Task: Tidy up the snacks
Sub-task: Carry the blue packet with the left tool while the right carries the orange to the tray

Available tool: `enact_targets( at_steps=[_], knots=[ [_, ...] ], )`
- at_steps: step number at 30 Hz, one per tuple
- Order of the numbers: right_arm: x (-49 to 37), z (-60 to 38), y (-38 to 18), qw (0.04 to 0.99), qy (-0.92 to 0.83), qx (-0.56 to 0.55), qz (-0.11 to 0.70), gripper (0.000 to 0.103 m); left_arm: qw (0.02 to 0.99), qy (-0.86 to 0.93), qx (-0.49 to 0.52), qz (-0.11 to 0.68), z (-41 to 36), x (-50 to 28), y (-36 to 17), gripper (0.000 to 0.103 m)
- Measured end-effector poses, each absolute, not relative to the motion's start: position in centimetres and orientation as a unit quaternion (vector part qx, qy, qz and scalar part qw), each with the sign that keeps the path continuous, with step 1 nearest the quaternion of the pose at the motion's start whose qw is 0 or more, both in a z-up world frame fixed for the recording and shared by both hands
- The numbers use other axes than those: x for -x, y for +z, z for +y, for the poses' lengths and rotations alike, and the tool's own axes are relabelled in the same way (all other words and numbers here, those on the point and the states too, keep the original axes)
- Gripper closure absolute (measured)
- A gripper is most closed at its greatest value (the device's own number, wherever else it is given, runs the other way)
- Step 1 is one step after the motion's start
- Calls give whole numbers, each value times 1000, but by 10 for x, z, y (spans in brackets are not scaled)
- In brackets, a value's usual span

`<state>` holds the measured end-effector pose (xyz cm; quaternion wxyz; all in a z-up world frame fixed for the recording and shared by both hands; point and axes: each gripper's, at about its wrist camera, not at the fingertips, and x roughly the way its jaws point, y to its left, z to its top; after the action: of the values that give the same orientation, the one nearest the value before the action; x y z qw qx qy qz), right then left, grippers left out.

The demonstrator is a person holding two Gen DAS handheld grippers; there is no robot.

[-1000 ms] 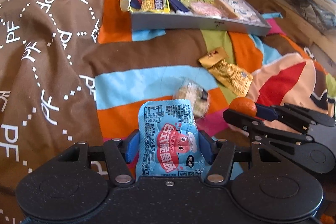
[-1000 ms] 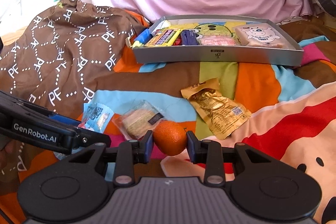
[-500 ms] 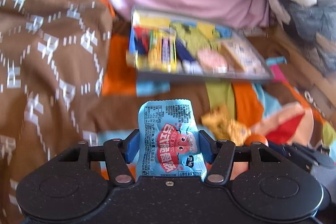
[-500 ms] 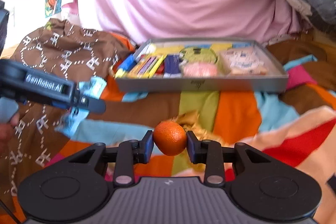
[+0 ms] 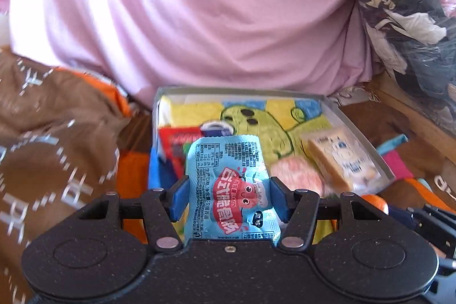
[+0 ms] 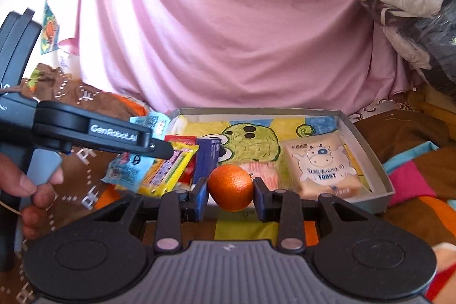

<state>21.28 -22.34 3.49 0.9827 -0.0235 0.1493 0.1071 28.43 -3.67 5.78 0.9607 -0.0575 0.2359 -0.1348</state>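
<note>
We have the left gripper [image 5: 229,200] closed on a light blue snack packet [image 5: 230,187], its blue pads pressing the packet's two sides, so the packet stands upright between the fingers with its printed top rising above them. Straight ahead of this gripper and just past its fingertips lies the grey tray [image 5: 360,138], with its cartoon-printed floor. A red packet [image 5: 178,140] lies in the tray ahead and to the left of the fingers, and a cream toast packet [image 5: 340,161] ahead and to the right.

Our right gripper [image 6: 230,191] is closed on an orange [image 6: 230,187], gripped at its two sides between the blue pads; the fruit fills the gap between the fingers. The tray [image 6: 367,150] sits directly ahead of it, its near wall just beyond the fingertips. Inside, a toast packet with a cow drawing [image 6: 323,164] lies ahead and to the right, and a yellow-wrapped bar [image 6: 168,171] and a dark blue box [image 6: 207,158] ahead and to the left. The left gripper reaches in from the left over the tray's left end, a hand [image 6: 27,190] on its grip at the far left.
</note>
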Motion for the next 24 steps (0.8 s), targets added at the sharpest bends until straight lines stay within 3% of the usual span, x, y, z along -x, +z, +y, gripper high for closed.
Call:
enact_targets(
  at_steps=[10,24],
  knots=[
    [-250,-221,26,983,84,58,154,66,963,-135,58,226,-56,-336,59,42],
    [-266,-236,14,980,64,58,179,66,960,-157,34,230,-88,-352,44,42]
  ],
)
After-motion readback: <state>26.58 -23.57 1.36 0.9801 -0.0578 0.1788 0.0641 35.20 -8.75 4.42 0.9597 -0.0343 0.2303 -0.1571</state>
